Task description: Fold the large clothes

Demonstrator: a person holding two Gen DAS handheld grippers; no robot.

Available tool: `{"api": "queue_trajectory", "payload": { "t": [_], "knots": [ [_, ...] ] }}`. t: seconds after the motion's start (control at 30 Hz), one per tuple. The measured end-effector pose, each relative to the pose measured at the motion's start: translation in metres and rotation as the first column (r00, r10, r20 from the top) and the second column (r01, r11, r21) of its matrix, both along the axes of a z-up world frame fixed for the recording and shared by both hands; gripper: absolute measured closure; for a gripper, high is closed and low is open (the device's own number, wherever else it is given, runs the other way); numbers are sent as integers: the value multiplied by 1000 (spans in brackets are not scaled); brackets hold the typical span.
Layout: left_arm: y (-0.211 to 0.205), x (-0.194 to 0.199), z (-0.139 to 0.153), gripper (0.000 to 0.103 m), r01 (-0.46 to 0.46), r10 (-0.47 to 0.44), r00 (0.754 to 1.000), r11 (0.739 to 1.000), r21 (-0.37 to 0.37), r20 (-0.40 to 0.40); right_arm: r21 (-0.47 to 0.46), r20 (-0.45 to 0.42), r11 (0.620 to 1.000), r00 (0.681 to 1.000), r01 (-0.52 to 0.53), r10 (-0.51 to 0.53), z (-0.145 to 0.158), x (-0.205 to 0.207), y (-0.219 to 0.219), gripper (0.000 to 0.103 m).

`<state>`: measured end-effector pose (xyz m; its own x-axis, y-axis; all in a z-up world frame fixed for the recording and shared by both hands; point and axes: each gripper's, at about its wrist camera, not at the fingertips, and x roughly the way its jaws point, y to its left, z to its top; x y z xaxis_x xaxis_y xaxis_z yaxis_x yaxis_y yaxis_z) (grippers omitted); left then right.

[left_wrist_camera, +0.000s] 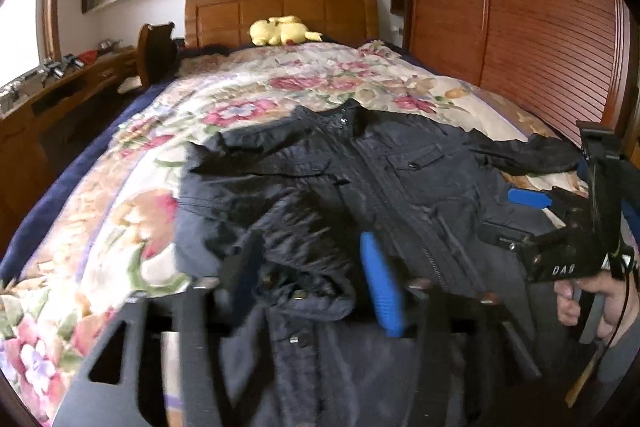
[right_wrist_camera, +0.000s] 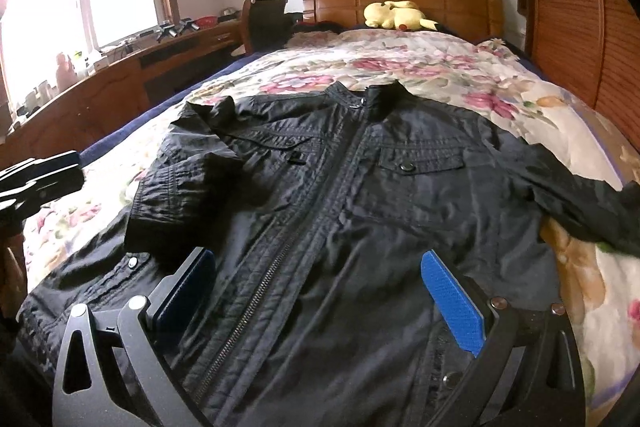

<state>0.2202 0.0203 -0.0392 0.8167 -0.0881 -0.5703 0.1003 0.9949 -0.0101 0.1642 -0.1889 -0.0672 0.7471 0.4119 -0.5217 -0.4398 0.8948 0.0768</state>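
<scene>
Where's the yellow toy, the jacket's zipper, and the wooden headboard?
yellow plush toy [right_wrist_camera: 398, 15], right wrist view, on its body.
jacket zipper [right_wrist_camera: 340, 183], right wrist view, midway along the closed front.
wooden headboard [left_wrist_camera: 280, 13], left wrist view, on its middle panel.

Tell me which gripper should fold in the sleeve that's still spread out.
Right, probably. The outstretched sleeve lies on the right gripper's side, and its jaws stand open, empty. The left gripper hangs over the already folded sleeve.
</scene>
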Motion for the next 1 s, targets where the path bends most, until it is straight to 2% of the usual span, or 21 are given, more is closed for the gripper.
{"api": "queue_trajectory", "payload": {
  "t": [0.03, 0.17, 0.37, 0.5, 0.6, 0.7, 0.77, 0.8, 0.87, 1.0],
  "knots": [
    [5, -2, 0, 30, -4, 4, 1000, 1000, -4, 7, 3, 0, 1000, 1000, -4, 4, 0, 0, 2, 0],
    [31, -10, -2, 25, -25, 26, 1000, 999, -32, 9, 12, -4, 999, 999, -37, 37, 1, 0, 19, 0],
    [63, -15, -7, 25, -87, 87, 996, 996, -34, -11, 12, 13, 991, 991, -133, 132, 7, -5, 56, 1],
    [78, -19, -3, 25, -117, 117, 993, 992, -51, 1, 0, 15, 979, 979, -202, 202, 6, -4, 86, 5],
    [85, -23, -4, 25, -133, 134, 991, 990, -46, 6, -13, 8, 968, 968, -252, 252, 0, 1, 107, 17],
    [87, -23, -6, 25, -138, 138, 990, 990, -42, 1, -48, -24, 960, 962, -275, 274, -15, 11, 124, 35],
    [89, -24, -5, 25, -138, 138, 990, 990, -42, 1, -73, -52, 956, 958, -284, 281, -24, 19, 132, 55],
    [89, -24, -6, 25, -139, 139, 990, 989, -42, 3, -88, -64, 953, 956, -290, 285, -29, 22, 135, 62],
    [91, -24, -7, 25, -140, 140, 990, 989, -41, -2, -112, -71, 954, 959, -280, 273, -33, 26, 138, 90],
    [91, -21, -7, 25, -141, 141, 990, 989, -53, -8, -84, -45, 964, 967, -253, 250, -28, 33, 126, 98]
  ]
}}
